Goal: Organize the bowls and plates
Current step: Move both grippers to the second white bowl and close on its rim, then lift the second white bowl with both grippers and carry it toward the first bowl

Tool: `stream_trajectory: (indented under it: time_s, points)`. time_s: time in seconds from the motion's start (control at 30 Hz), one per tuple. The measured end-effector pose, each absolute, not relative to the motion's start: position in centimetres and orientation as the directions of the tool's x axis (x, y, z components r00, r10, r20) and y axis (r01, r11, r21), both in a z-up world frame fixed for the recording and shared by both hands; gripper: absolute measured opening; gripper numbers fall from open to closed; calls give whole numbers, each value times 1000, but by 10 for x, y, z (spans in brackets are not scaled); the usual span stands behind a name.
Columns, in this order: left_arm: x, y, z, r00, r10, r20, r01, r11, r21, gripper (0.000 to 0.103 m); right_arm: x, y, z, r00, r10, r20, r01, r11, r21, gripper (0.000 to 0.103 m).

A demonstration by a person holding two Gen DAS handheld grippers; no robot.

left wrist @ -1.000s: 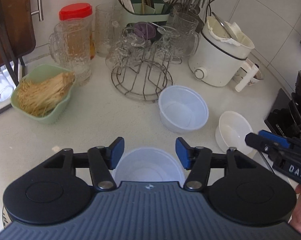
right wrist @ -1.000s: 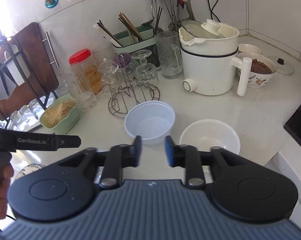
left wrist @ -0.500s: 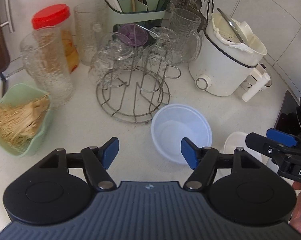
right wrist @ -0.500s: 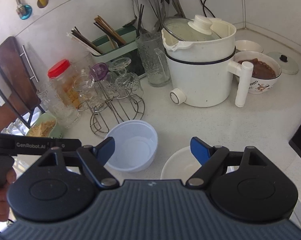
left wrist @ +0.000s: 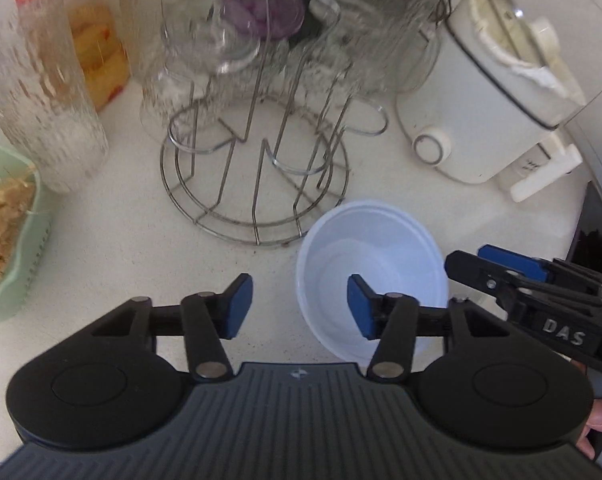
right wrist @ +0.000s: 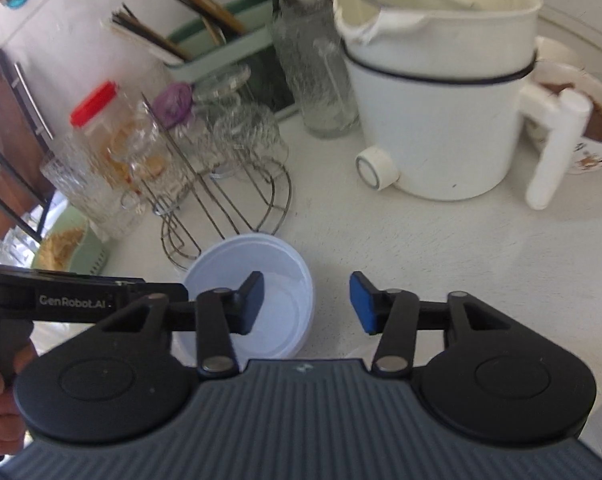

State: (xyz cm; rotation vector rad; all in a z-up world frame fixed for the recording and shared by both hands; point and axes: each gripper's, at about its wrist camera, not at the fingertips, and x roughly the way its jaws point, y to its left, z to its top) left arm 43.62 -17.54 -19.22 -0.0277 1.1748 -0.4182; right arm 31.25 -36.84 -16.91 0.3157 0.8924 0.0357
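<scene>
Because both pairs of jaws are closing around the same white plastic bowl (left wrist: 371, 276), the near part of each view is the place to begin. At the bottom of the left wrist view the left gripper (left wrist: 299, 304) has its jaws apart, the right-hand pad inside the bowl and the other outside over bare counter (left wrist: 113, 248), with the near wall of the bowl between them; no pad presses yet. In the right wrist view the right gripper (right wrist: 307, 300) is likewise apart, its left-hand pad inside the bowl (right wrist: 279, 276), lower centre of frame.

The bowl looks thin, light and smooth-walled: likely to flex and slip, so a gentle pinch across the rim should serve best.

Further up stand a wire glass rack (left wrist: 257, 184) and, upper right, a white cooker (left wrist: 485, 92).
</scene>
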Motion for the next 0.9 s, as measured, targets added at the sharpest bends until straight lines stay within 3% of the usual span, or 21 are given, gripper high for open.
stream_trajectory:
  time_s: [0.07,0.13,0.27,0.3,0.9]
  points:
    - [440,-177,-198,301,-336,-893,309,920,-242,44,318,-367,-176,608,165,-777,97,955,279,38]
    - [442,-180,-203,296,-316,-901,314,923,-221,34,322,-366,-183,575,153,-804,101,962,255,25]
    - [446,-182,-212,264,-325,-908,303,922,-242,17,324,-367,-190,554,183,-812,99,954,283,22]
    - [446,-183,-214,255,-328,-910,305,920,-246,15,324,-367,-191,552,187,-813,97,953,286,16]
    - [419,-182,-169,298,-371,-880,324,906,-272,14,296,-375,-158,623,206,-754,126,925,358,12]
